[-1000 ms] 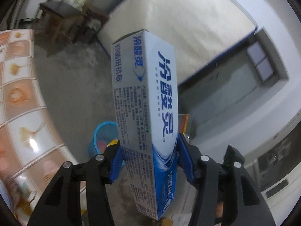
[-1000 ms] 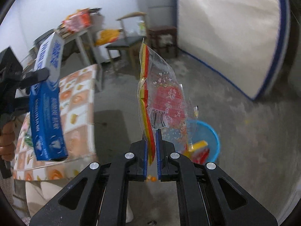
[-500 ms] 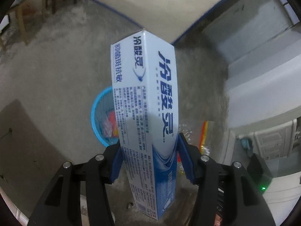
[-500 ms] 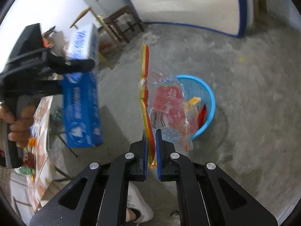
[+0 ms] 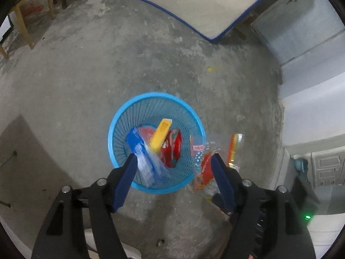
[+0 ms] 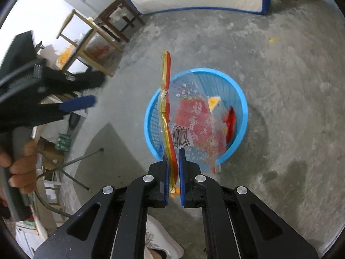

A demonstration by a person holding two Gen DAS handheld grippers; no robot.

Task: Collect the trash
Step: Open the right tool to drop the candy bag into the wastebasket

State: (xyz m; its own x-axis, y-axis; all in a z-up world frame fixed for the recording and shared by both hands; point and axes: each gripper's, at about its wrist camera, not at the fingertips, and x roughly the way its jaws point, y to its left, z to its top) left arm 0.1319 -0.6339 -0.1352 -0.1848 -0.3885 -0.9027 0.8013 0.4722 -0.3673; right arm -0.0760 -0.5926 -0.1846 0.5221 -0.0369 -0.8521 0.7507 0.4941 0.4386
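A blue mesh basket (image 5: 120, 116) stands on the concrete floor and holds a yellow packet (image 5: 160, 137) and a red wrapper (image 5: 173, 149). My left gripper (image 5: 174, 157) hangs above it, its jaws opening. The blue-and-white toothpaste box (image 5: 142, 153) is a blur below them, free of the pads, dropping against the basket's left wall. My right gripper (image 6: 172, 153) is shut on the red-and-yellow edge of a clear snack wrapper (image 6: 189, 118), which hangs over the basket (image 6: 241, 99). The same wrapper (image 5: 204, 164) shows beside the left gripper's right finger.
A mattress with a blue edge (image 5: 194, 2) leans on the far wall. Wooden chairs and a stool (image 6: 112, 26) stand at the back left. A hand (image 6: 19, 168) holds the left gripper (image 6: 94, 90). A white shoe (image 6: 159, 241) is under the right gripper. Bare concrete surrounds the basket.
The left jaws have spread and the toothpaste box has slipped out into the basket. Both grippers have sunk and tipped down over the basket. The right grip on the wrapper is unchanged.
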